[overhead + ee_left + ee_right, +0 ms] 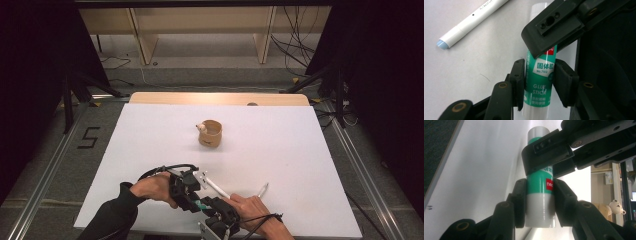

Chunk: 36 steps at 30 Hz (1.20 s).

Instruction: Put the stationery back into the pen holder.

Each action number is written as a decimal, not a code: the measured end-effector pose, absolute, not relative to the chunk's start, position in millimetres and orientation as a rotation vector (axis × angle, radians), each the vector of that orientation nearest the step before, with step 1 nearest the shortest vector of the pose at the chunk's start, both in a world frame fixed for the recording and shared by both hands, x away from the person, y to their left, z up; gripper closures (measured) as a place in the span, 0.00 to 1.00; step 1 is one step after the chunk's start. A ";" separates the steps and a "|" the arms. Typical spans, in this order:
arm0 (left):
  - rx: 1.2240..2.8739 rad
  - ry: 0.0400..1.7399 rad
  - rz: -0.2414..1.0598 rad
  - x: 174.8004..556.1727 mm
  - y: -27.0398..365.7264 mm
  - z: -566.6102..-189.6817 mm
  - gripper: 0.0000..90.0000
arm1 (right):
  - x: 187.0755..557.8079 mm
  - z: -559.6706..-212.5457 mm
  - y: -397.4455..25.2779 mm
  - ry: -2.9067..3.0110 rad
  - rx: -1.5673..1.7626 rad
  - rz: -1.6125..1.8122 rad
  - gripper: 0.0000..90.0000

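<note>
left gripper (pixel 537 82): clamped on the glue stick (pixel 539 77)
right gripper (pixel 539 202): clamped on its other end
nearby: 2 pens (pixel 216 187), wooden cup (pixel 211 133) well apart

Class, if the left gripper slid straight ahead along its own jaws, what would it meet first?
Probably the right gripper, whose black jaws clamp the same green-and-white glue stick just ahead of the left gripper.

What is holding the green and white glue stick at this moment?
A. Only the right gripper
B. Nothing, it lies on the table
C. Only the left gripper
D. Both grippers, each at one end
D. The left gripper clamps the glue stick at its label end, and the right gripper clamps it at the grey end.
</note>
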<state>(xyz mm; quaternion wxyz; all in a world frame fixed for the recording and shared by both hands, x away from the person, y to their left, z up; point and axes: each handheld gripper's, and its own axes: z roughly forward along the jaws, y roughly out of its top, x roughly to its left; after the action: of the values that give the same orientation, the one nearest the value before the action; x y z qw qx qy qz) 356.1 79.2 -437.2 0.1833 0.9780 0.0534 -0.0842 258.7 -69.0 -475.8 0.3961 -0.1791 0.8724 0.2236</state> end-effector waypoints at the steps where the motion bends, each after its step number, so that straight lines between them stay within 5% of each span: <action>1: 2.760 0.146 -0.237 355.9 79.1 -437.3 0.70 | 258.6 -476.0 -68.9 2.212 -0.455 0.567 0.73; 12: 2.748 0.153 -0.262 355.8 79.9 -437.2 0.72 | 258.7 -475.6 -69.6 2.223 -0.456 0.571 0.72; 19: 2.722 0.238 -0.222 362.3 86.3 -438.6 0.73 | 259.7 -465.2 -77.7 2.222 -0.374 0.604 0.55; 36: 2.454 0.559 0.008 384.2 102.0 -427.8 0.73 | 285.3 -442.1 -112.5 2.224 0.177 0.878 0.40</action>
<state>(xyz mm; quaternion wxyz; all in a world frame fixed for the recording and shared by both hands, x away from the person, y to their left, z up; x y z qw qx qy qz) 384.2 102.0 -427.8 0.3073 0.9278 0.2115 0.0030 285.3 -112.5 -442.1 0.3635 0.0689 0.8642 0.3411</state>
